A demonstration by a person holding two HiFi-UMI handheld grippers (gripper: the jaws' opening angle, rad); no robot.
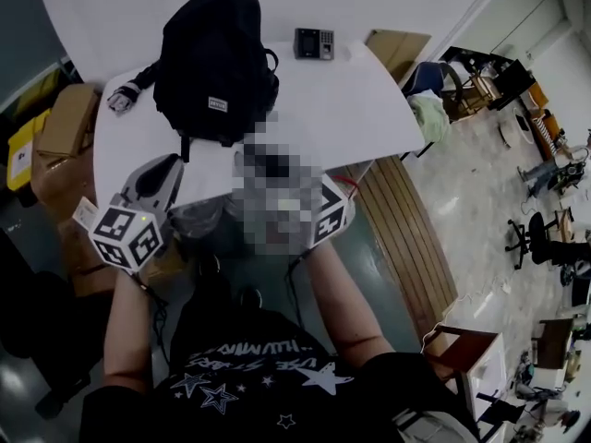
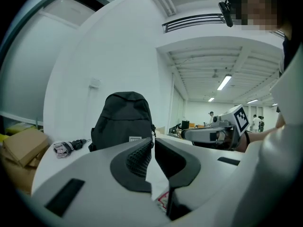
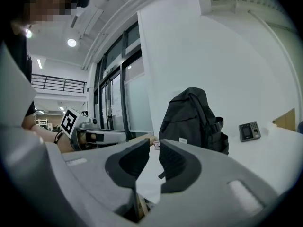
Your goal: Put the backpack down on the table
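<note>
A black backpack (image 1: pixel 217 58) stands upright on the white table (image 1: pixel 360 109), toward its far left side. It also shows in the left gripper view, backpack (image 2: pixel 123 119), and in the right gripper view, backpack (image 3: pixel 191 117), well beyond the jaws. My left gripper (image 2: pixel 153 141) is shut with nothing in it and sits at the table's near edge, left gripper (image 1: pixel 166 169). My right gripper (image 3: pixel 154 144) stands narrowly open and empty. Its marker cube (image 1: pixel 331 215) shows at the near edge, while its jaws are hidden in the head view. Both grippers are apart from the backpack.
A folded umbrella (image 1: pixel 125 95) lies left of the backpack. A small keypad device (image 1: pixel 314 42) sits at the table's far edge. Cardboard boxes (image 1: pixel 65 118) stand left of the table, a chair with cloth (image 1: pixel 429 109) at its right. Slatted wooden boards (image 1: pixel 406 238) lie on the floor.
</note>
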